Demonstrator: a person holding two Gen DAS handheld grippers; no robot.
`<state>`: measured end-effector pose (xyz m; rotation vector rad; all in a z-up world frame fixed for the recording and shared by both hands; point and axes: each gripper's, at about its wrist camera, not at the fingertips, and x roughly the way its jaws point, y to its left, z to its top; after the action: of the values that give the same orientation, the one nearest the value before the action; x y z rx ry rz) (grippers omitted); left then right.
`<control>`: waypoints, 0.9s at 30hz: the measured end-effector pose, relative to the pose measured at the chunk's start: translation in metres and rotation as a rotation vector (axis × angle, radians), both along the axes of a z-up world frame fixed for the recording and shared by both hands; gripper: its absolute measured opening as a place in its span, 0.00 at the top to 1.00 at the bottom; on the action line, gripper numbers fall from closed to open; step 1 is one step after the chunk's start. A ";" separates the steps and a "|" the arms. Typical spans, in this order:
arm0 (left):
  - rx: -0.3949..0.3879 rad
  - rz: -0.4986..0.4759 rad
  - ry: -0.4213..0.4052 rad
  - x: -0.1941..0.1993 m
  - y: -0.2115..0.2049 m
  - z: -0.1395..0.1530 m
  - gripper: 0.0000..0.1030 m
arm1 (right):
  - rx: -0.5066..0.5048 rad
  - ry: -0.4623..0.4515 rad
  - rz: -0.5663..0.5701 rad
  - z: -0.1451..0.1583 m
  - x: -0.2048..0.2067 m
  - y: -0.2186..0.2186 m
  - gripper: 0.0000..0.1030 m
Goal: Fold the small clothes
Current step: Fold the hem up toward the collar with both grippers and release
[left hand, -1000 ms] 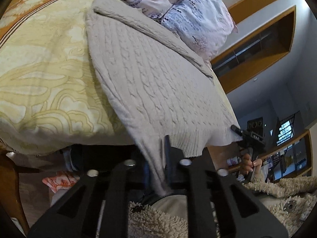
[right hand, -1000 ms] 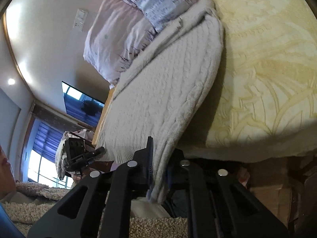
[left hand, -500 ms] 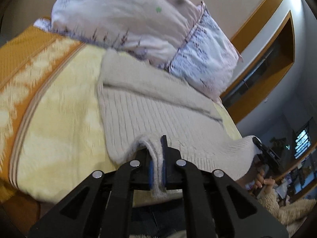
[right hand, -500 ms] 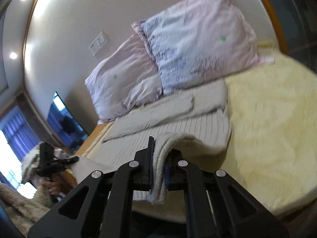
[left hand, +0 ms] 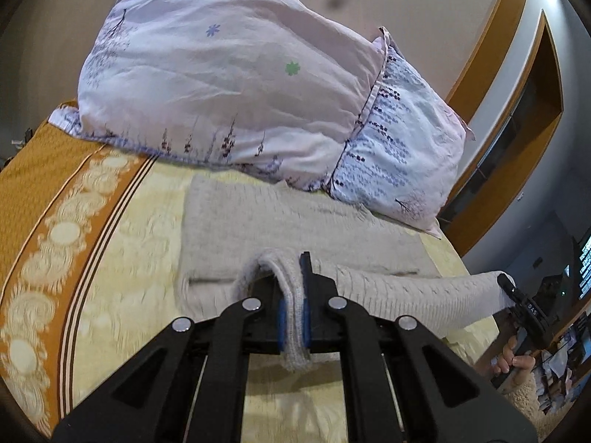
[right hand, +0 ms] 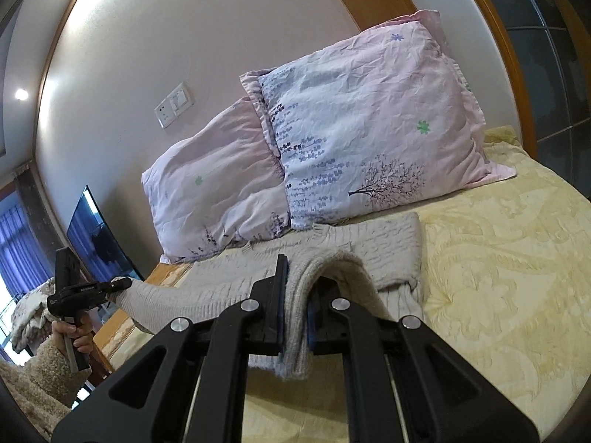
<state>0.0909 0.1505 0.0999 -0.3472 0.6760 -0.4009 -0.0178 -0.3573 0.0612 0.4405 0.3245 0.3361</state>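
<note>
Left claw: my left claw is clamped on the hem of the grey knit sweater, a loop of knit arching up over its fingers.
Right claw: my right claw grips the opposite corner of the same hem, the fabric bunched between its blue pads.
Sweater: it lies flat on the bed, its collar end close under the pillows; the hem end is lifted off the bedspread and stretched between my two claws.
Containers: I see none in either view.
Change: a second ago the hem hung over the bed's near edge, below the mattress; now I have carried it up and forward over the sweater's body, and the pillows fill much more of both views.
Pillows: two pink floral pillows lean against the wall at the head edge of the bed, overlapping each other.
Around: a wall socket plate sits above the pillows, and a dark screen stands past the bed's left edge.
In the way: the raised fold hides part of the sweater's middle from each camera.
</note>
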 end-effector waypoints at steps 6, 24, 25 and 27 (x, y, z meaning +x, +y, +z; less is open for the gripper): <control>0.005 0.010 -0.003 0.026 -0.007 0.005 0.94 | -0.010 0.008 -0.009 0.006 0.020 -0.003 0.92; 0.074 0.094 0.101 0.143 -0.028 -0.025 0.94 | 0.101 0.237 -0.036 -0.023 0.156 -0.019 0.92; 0.068 0.097 0.127 0.149 -0.028 -0.032 0.94 | 0.109 0.271 -0.039 -0.030 0.166 -0.020 0.92; 0.060 0.110 0.165 0.159 -0.026 -0.043 0.94 | 0.120 0.317 -0.046 -0.041 0.178 -0.021 0.92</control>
<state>0.2499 0.1248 0.0564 -0.3607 0.8240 -0.2484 0.1603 -0.3788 0.0198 0.6201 0.6046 0.2409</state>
